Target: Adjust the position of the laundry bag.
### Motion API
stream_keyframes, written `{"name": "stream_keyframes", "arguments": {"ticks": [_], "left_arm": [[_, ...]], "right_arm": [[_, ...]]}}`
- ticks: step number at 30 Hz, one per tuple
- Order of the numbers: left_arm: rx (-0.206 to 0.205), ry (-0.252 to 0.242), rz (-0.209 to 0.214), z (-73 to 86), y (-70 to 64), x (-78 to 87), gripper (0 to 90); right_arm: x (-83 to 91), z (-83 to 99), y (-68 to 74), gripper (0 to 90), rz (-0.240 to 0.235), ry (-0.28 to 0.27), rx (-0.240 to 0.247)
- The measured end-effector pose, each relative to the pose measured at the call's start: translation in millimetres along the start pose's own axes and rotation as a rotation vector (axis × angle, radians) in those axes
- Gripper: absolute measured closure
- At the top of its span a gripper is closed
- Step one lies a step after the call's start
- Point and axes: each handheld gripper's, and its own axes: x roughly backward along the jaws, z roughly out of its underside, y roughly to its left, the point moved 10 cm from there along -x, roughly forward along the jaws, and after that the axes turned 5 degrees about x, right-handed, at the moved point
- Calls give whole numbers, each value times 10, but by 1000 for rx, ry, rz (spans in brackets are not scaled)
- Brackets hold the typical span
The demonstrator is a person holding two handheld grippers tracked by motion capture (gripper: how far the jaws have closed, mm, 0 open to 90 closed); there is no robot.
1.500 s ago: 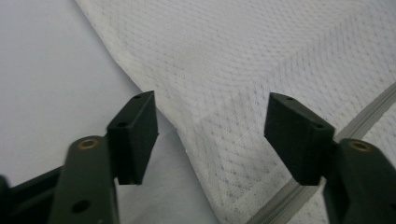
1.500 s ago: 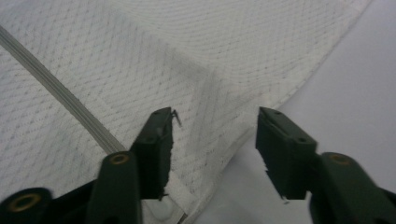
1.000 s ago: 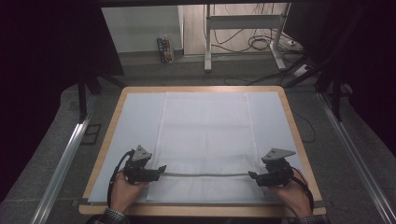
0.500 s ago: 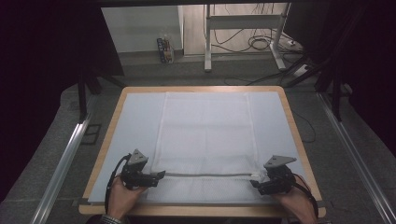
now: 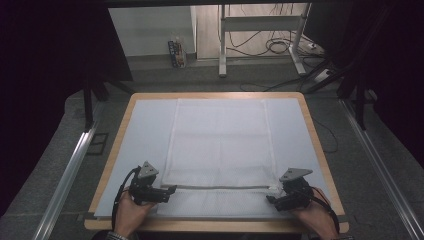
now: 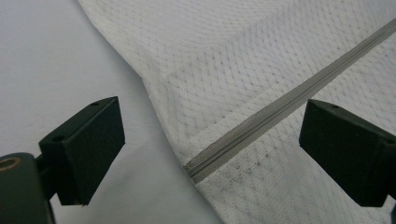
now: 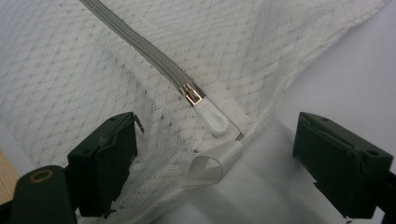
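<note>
Flat, mesh bag point(image 5: 220, 145) lies lengthwise front-to-back (grey zipper point(image 5: 220, 188) crosswise).

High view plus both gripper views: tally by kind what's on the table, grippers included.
Mesh bags: 1, white mesh bag lying flat on the table
Zippers: 1, grey zipper, its white pull at the right end
Fabric loops: 1, white loop by the pull
Grippers: 2, left gripper and right gripper, both open
Total: 5
</note>
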Motion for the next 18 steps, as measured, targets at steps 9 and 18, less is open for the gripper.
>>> {"name": "stream_keyframes", "arguments": {"ticks": [9, 18], "left_arm": [[-22, 24, -8, 24, -17, -37, 72], [-21, 26, -10, 27, -18, -43, 73]], "right_arm": [[22, -11, 27, 274, 19, 27, -37], [35, -16, 60, 344, 10, 35, -41]]}}
